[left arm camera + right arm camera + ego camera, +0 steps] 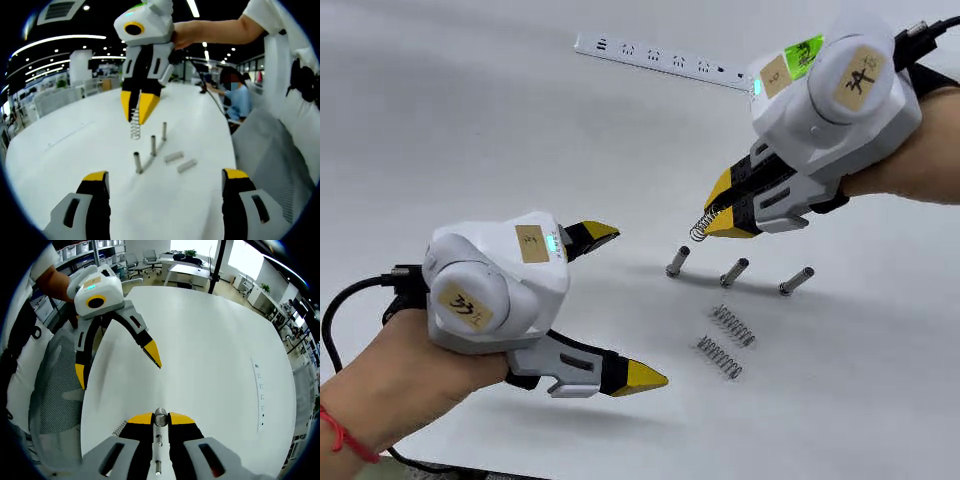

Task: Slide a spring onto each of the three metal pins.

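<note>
A coiled steel spring [701, 226] is pinched at its upper end between the closed yellow-tipped jaws of the right gripper [722, 216]. It hangs free below them, over the left end of the pin row. Its lower end is close above the nearest pin's top, but it is not on the pin. In the right gripper view the coil's top sticks up between the shut jaws.

The three short grey metal pins [734, 271] stand upright in a row on the white tabletop [480, 120], apart from one another. Just in front of them, on the person's side, two loose steel springs [725, 341] lie flat, side by side and not touching. A white power strip [660, 58] lies well behind the pins, at the far side of the table. Nothing stands between the held spring and the pins.

The right gripper comes in from the upper right on a bare forearm and slants down and to the left, tips towards the table. The left gripper [622, 305] is low at the near left, above the tabletop and well apart from the pins. Its jaws are spread wide and hold nothing, and they point along the table towards the row. A black cable [345, 300] runs from its back, and a red cord [342, 436] circles the wrist that holds it.
</note>
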A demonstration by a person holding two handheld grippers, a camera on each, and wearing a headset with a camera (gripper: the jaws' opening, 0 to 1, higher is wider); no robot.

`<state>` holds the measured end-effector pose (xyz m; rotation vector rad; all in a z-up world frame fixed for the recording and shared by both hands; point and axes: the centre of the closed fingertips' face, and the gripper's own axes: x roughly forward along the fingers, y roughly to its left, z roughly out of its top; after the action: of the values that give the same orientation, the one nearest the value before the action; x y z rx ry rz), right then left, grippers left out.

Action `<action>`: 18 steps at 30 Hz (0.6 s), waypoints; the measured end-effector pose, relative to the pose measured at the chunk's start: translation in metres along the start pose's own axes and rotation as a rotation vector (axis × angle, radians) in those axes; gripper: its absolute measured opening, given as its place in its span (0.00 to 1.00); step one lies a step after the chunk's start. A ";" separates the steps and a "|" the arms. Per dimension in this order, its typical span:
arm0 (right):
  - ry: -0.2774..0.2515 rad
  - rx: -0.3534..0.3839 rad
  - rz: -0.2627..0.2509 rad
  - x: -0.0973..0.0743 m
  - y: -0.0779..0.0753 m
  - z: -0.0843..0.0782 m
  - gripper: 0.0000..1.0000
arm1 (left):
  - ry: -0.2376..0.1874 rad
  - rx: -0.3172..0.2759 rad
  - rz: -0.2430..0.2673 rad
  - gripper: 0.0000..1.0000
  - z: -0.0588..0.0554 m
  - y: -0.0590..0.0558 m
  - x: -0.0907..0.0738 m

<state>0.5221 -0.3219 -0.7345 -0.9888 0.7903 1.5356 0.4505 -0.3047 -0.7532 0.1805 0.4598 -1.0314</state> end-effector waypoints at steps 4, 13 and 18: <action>0.005 0.008 0.002 0.008 -0.001 -0.003 0.12 | -0.006 -0.006 0.000 0.95 0.000 0.000 0.000; 0.030 0.001 0.008 0.017 -0.001 -0.005 0.12 | -0.009 -0.022 -0.009 0.96 -0.002 -0.001 0.003; 0.042 0.000 0.014 0.022 -0.001 -0.007 0.12 | -0.013 -0.030 -0.011 0.96 -0.003 -0.001 0.004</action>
<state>0.5231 -0.3185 -0.7573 -1.0206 0.8279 1.5311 0.4507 -0.3071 -0.7575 0.1450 0.4647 -1.0353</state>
